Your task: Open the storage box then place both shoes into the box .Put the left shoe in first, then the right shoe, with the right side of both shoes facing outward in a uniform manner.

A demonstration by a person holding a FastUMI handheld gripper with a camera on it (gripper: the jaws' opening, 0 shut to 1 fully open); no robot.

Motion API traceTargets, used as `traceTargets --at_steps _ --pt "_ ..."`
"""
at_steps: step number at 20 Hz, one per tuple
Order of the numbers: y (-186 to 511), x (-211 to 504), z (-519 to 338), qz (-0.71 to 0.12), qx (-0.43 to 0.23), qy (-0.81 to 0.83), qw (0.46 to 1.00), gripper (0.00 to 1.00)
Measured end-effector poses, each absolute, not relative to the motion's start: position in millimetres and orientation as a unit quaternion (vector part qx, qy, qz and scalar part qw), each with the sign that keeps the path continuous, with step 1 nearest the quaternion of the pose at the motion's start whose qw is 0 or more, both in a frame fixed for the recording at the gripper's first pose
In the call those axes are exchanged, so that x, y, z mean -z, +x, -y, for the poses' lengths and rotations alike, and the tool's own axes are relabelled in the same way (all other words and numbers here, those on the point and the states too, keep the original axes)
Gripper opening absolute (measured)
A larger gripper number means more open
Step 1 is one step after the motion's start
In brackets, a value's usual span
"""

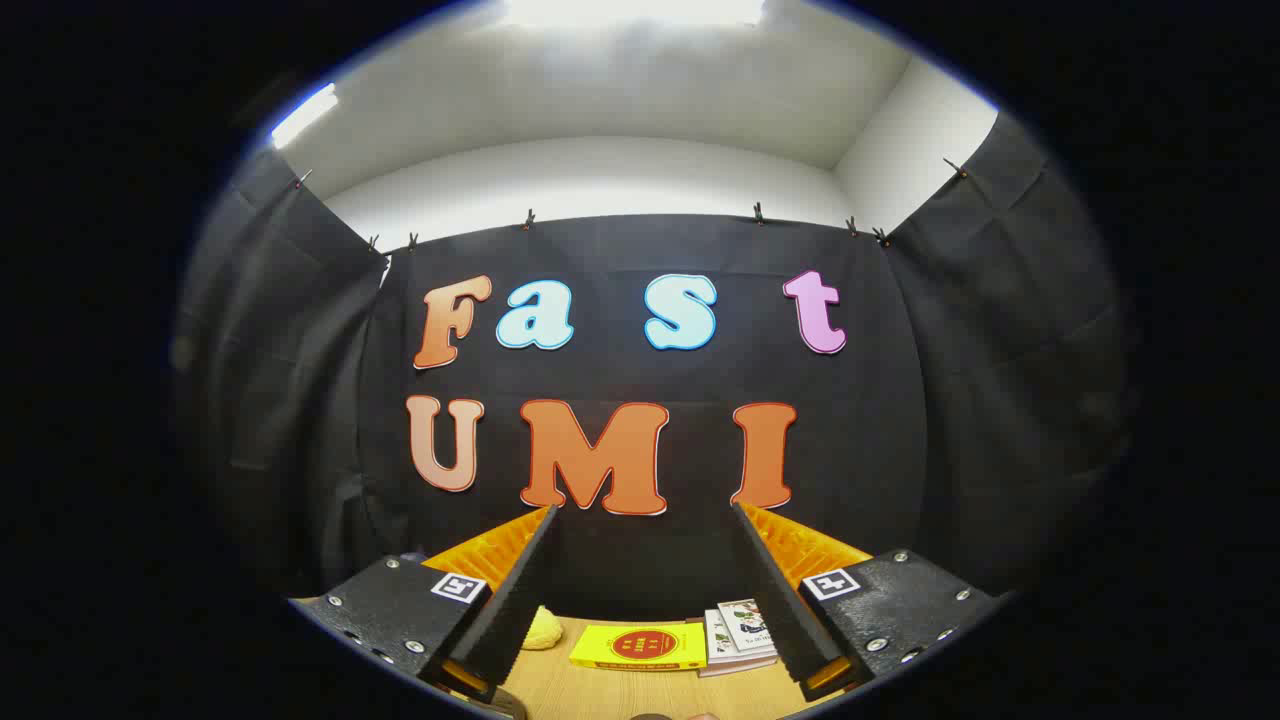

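Hand-held gripper (640, 520) wide apart, yellow book (638, 646), booklets (738, 636) beyond

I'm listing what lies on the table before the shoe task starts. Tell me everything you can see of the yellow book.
The yellow book lies flat on the wooden table, cover up, ahead of the tool and between its two open fingers, which touch nothing. It is a thin rectangle with a bright yellow cover bearing a red round emblem; its lettering is too small to tell. Its long edge faces the tool. White booklets lie against its right side, and a pale yellow soft thing sits just off its left, apart from it.
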State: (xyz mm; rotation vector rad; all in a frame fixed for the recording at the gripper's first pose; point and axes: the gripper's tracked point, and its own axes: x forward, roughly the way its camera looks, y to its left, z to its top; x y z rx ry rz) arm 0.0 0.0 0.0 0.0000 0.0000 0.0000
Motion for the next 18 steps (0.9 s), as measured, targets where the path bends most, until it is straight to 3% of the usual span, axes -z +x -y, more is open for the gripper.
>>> traceTargets --at_steps 18 --pt "3 5 -45 -0.003 -0.046 -0.003 0.999 0.99"
